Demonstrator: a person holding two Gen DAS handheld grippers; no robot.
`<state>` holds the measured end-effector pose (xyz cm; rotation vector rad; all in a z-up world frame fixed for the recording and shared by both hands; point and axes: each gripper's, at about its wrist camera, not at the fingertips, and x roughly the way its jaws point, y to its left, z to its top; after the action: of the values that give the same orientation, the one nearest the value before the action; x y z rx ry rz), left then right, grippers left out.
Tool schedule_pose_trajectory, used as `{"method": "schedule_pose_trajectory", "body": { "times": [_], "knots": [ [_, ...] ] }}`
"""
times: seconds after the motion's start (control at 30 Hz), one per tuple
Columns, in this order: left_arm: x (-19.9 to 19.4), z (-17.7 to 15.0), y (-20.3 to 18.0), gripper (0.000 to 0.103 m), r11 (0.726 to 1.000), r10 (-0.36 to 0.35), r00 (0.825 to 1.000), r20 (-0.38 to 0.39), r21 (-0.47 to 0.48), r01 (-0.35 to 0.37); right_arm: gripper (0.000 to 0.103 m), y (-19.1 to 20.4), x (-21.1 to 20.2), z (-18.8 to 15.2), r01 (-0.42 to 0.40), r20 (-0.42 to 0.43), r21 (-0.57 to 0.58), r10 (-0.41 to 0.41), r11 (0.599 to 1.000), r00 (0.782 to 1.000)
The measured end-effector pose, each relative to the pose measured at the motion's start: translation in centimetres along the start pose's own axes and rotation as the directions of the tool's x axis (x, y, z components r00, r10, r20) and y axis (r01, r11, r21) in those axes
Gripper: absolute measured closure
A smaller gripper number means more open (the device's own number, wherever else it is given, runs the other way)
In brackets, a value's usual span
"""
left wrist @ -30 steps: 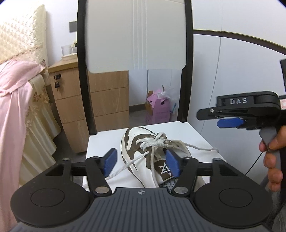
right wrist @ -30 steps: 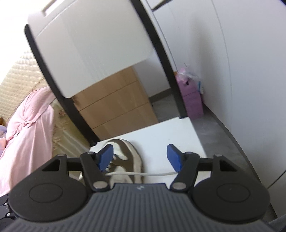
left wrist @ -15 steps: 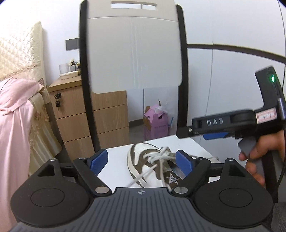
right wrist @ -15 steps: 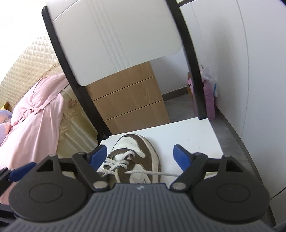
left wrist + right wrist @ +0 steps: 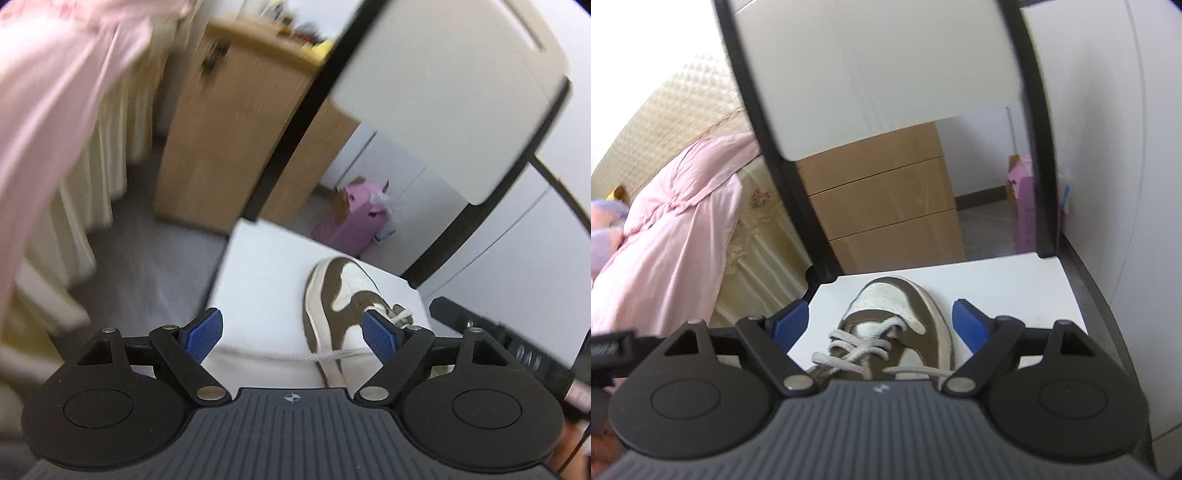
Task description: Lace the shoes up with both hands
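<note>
While both tools stand with their blue pads wide apart and clamped on nothing, the one shoe (image 5: 897, 332) lies on the white chair seat (image 5: 1015, 280), near the middle, with its toe toward the chair back. Its long axis runs from the seat's front edge to its back edge, and the crossed laces (image 5: 860, 343) sit straight ahead of the right gripper (image 5: 881, 321), between its two pads but lower than them. From the left gripper (image 5: 291, 332) the shoe (image 5: 340, 295) lies to the right side, partly behind its right pad, and one loose lace end (image 5: 280, 356) runs across the seat toward its left edge, passing under the gap of this tool without touching the pads (as far as the blurred left view shows). I judge the right gripper nearer to the laced part and the left gripper nearer to the free end. Counted: one shoe, two grippers, one loose lace end clearly visible.
</note>
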<state>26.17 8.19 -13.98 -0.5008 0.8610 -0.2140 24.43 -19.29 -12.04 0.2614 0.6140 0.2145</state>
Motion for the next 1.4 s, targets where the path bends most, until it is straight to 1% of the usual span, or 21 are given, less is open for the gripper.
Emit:
{"method": "schedule_pose_trajectory", "body": {
  "times": [0.1,0.17,0.23,0.27,0.33,0.4,0.43,0.47,0.53,0.67,0.77,0.8,0.9,1.0,1.1,1.13,1.2,1.23,1.27,1.33,1.4],
  "knots": [
    [1.0,0.6,2.0,0.018,0.989,-0.044,0.998,-0.039,-0.143,0.038,0.017,0.9,0.3,-0.1,-0.026,-0.004,-0.052,0.026,0.998,1.0],
    [1.7,0.8,3.3,0.021,0.969,-0.067,0.996,-0.063,-0.241,0.05,0.017,1.6,0.4,-0.1,-0.028,-0.004,-0.094,0.028,0.995,1.0],
    [2.5,0.8,4.6,0.022,0.933,-0.109,0.991,-0.082,-0.352,0.074,0.018,2.2,0.6,-0.2,-0.039,-0.016,-0.134,0.037,0.99,0.999],
    [2.9,0.7,5.3,0.025,0.91,-0.127,0.988,-0.091,-0.407,0.08,0.018,2.4,0.7,-0.3,-0.047,-0.024,-0.148,0.044,0.988,0.999],
    [3.5,0.5,6.4,0.027,0.871,-0.154,0.982,-0.105,-0.483,0.085,0.02,2.6,1.0,-0.5,-0.057,-0.042,-0.16,0.05,0.985,0.998],
    [3.8,0.4,6.9,0.031,0.847,-0.169,0.98,-0.106,-0.524,0.089,0.022,2.7,1.3,-0.7,-0.067,-0.067,-0.17,0.056,0.983,0.996],
    [4.0,0.3,6.9,0.033,0.841,-0.171,0.979,-0.107,-0.534,0.089,0.028,2.7,1.5,-0.8,-0.069,-0.079,-0.174,0.056,0.982,0.995],
    [4.2,0.2,6.9,0.033,0.834,-0.175,0.978,-0.113,-0.544,0.087,0.036,2.8,1.6,-0.9,-0.067,-0.095,-0.178,0.051,0.982,0.994],
    [4.6,0.1,6.8,0.033,0.829,-0.175,0.977,-0.125,-0.554,0.078,0.042,2.8,1.9,-1.2,-0.054,-0.118,-0.186,0.032,0.981,0.993],
    [4.5,-0.3,6.6,0.033,0.815,-0.172,0.976,-0.137,-0.576,0.063,0.043,2.5,1.8,-1.3,-0.056,-0.124,-0.171,0.035,0.984,0.992],
    [4.7,-0.9,7.1,0.033,0.775,-0.209,0.967,-0.144,-0.628,0.074,0.043,2.1,1.7,-1.4,-0.062,-0.129,-0.149,0.043,0.987,0.991],
    [4.9,-1.1,7.1,0.033,0.768,-0.213,0.966,-0.145,-0.636,0.074,0.043,2.1,1.6,-1.4,-0.063,-0.129,-0.145,0.044,0.987,0.991],
    [5.8,-1.2,7.0,0.033,0.783,-0.186,0.968,-0.166,-0.621,0.044,0.043,2.0,1.4,-1.3,-0.067,-0.126,-0.139,0.05,0.988,0.991],
    [6.9,-1.4,6.7,0.033,0.786,-0.171,0.968,-0.185,-0.617,0.021,0.043,1.9,1.2,-1.2,-0.074,-0.123,-0.133,0.057,0.988,0.991],
    [7.6,-1.3,6.1,0.035,0.803,-0.139,0.974,-0.176,-0.596,0.007,0.042,1.8,1.2,-1.1,-0.076,-0.124,-0.12,0.061,0.99,0.99],
    [7.8,-1.3,5.9,0.042,0.806,-0.131,0.976,-0.173,-0.592,0.003,0.042,1.7,1.2,-1.1,-0.075,-0.123,-0.115,0.061,0.99,0.99],
    [8.3,-1.4,5.7,0.048,0.807,-0.127,0.978,-0.163,-0.591,0.006,0.042,1.8,1.0,-1.0,-0.075,-0.118,-0.111,0.062,0.991,0.991],
    [8.4,-1.4,5.7,0.061,0.804,-0.126,0.98,-0.155,-0.595,0.009,0.042,1.8,0.7,-1.0,-0.076,-0.111,-0.109,0.064,0.991,0.992],
    [8.5,-1.5,5.6,0.078,0.801,-0.124,0.981,-0.147,-0.599,0.012,0.042,1.8,0.4,-0.9,-0.077,-0.104,-0.106,0.066,0.991,0.992],
    [8.4,-1.6,5.4,0.094,0.802,-0.118,0.985,-0.123,-0.597,0.021,0.042,1.6,-0.2,-0.7,-0.077,-0.086,-0.099,0.069,0.992,0.994],
    [8.1,-1.5,5.0,0.097,0.812,-0.137,0.986,-0.096,-0.581,0.056,0.042,1.4,-1.0,-0.5,-0.075,-0.067,-0.09,0.069,0.993,0.995]
  ]
}}
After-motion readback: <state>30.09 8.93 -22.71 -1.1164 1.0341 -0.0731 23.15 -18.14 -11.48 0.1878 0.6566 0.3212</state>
